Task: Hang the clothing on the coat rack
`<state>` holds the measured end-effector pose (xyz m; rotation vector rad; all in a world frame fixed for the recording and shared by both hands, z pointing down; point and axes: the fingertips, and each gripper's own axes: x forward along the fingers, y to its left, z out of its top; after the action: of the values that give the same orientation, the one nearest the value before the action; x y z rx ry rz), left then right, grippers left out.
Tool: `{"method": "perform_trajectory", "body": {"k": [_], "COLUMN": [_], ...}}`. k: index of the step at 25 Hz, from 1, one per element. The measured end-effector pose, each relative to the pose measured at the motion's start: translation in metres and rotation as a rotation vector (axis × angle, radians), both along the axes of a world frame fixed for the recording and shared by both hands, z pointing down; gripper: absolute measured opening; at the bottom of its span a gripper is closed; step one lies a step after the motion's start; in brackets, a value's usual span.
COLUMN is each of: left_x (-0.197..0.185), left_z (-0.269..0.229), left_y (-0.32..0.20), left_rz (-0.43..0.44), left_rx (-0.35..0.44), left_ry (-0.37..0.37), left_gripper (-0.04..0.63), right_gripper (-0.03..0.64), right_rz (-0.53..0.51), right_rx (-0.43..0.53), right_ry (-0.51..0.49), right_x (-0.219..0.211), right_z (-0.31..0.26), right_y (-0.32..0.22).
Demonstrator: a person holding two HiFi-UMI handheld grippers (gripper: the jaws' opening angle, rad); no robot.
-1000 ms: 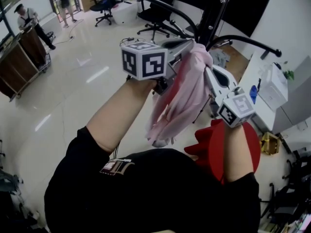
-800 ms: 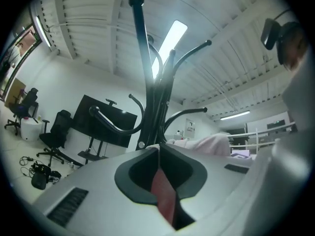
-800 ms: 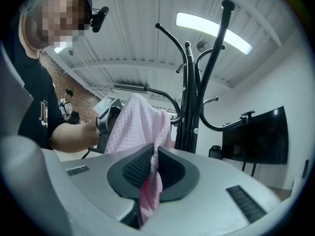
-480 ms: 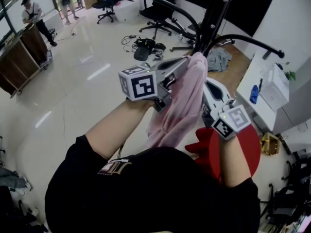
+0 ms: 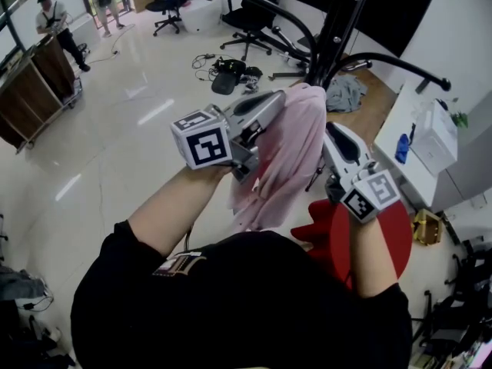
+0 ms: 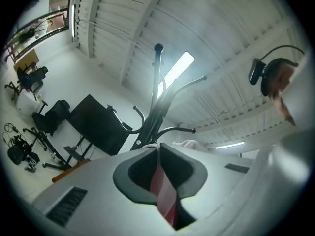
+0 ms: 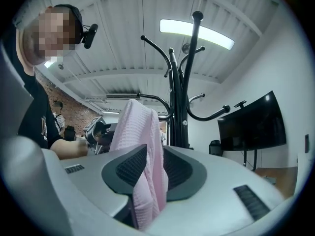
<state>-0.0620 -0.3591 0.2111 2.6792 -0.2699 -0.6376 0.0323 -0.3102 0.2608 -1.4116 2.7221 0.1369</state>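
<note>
A pink garment (image 5: 288, 156) hangs bunched between my two grippers, just in front of the black coat rack (image 5: 332, 29). My left gripper (image 5: 275, 100) is shut on the garment's top edge; in the left gripper view a strip of cloth (image 6: 162, 191) is pinched between its closed jaws (image 6: 158, 149), with the rack (image 6: 153, 102) beyond. My right gripper (image 5: 329, 133) is at the garment's right side. Its jaws (image 7: 155, 149) are opening, and the pink cloth (image 7: 140, 132) drapes loosely through the gap. The rack (image 7: 179, 107) rises right behind it.
A red round object (image 5: 392, 237) lies on the floor below my right arm. A white table (image 5: 411, 118) with a white box (image 5: 434, 133) stands at right. Grey cloth (image 5: 346, 92) lies by the rack's foot. Office chairs (image 5: 246, 14) and a wooden cart (image 5: 31, 83) stand farther off.
My left gripper has swung left and down a little, still holding the garment. The right gripper has dropped slightly and its jaws have parted around the cloth.
</note>
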Motion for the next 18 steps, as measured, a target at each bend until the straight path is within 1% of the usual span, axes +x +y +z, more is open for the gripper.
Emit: {"method": "perform_trajectory", "body": {"k": [3, 5, 7, 9, 11, 15, 18], "left_x": [-0.001, -0.005, -0.009, -0.011, -0.011, -0.009, -0.009], "left_z": [0.000, -0.001, -0.004, -0.007, -0.007, -0.005, -0.004], "left_y": [0.003, 0.002, 0.001, 0.001, 0.000, -0.001, 0.002], "left_rz": [0.033, 0.077, 0.143, 0.171, 0.151, 0.097, 0.079], "left_rx": [-0.011, -0.061, -0.116, -0.126, -0.103, -0.051, -0.014], "left_ry": [0.029, 0.072, 0.135, 0.167, 0.156, 0.110, 0.081], "left_gripper": [0.014, 0.014, 0.031, 0.046, 0.059, 0.081, 0.086], "right_gripper": [0.109, 0.109, 0.109, 0.109, 0.109, 0.109, 0.109], "right_rz": [0.000, -0.001, -0.002, -0.001, 0.003, 0.010, 0.012], "right_rx": [-0.009, -0.008, -0.003, -0.002, -0.001, 0.001, 0.003], "right_ry": [-0.008, -0.007, -0.001, -0.001, -0.004, -0.002, -0.003], "right_x": [0.004, 0.004, 0.006, 0.009, 0.013, 0.017, 0.020], "right_z": [0.005, 0.004, 0.003, 0.003, 0.003, 0.004, 0.004], "right_y": [0.003, 0.004, 0.003, 0.002, 0.000, 0.000, 0.000]}}
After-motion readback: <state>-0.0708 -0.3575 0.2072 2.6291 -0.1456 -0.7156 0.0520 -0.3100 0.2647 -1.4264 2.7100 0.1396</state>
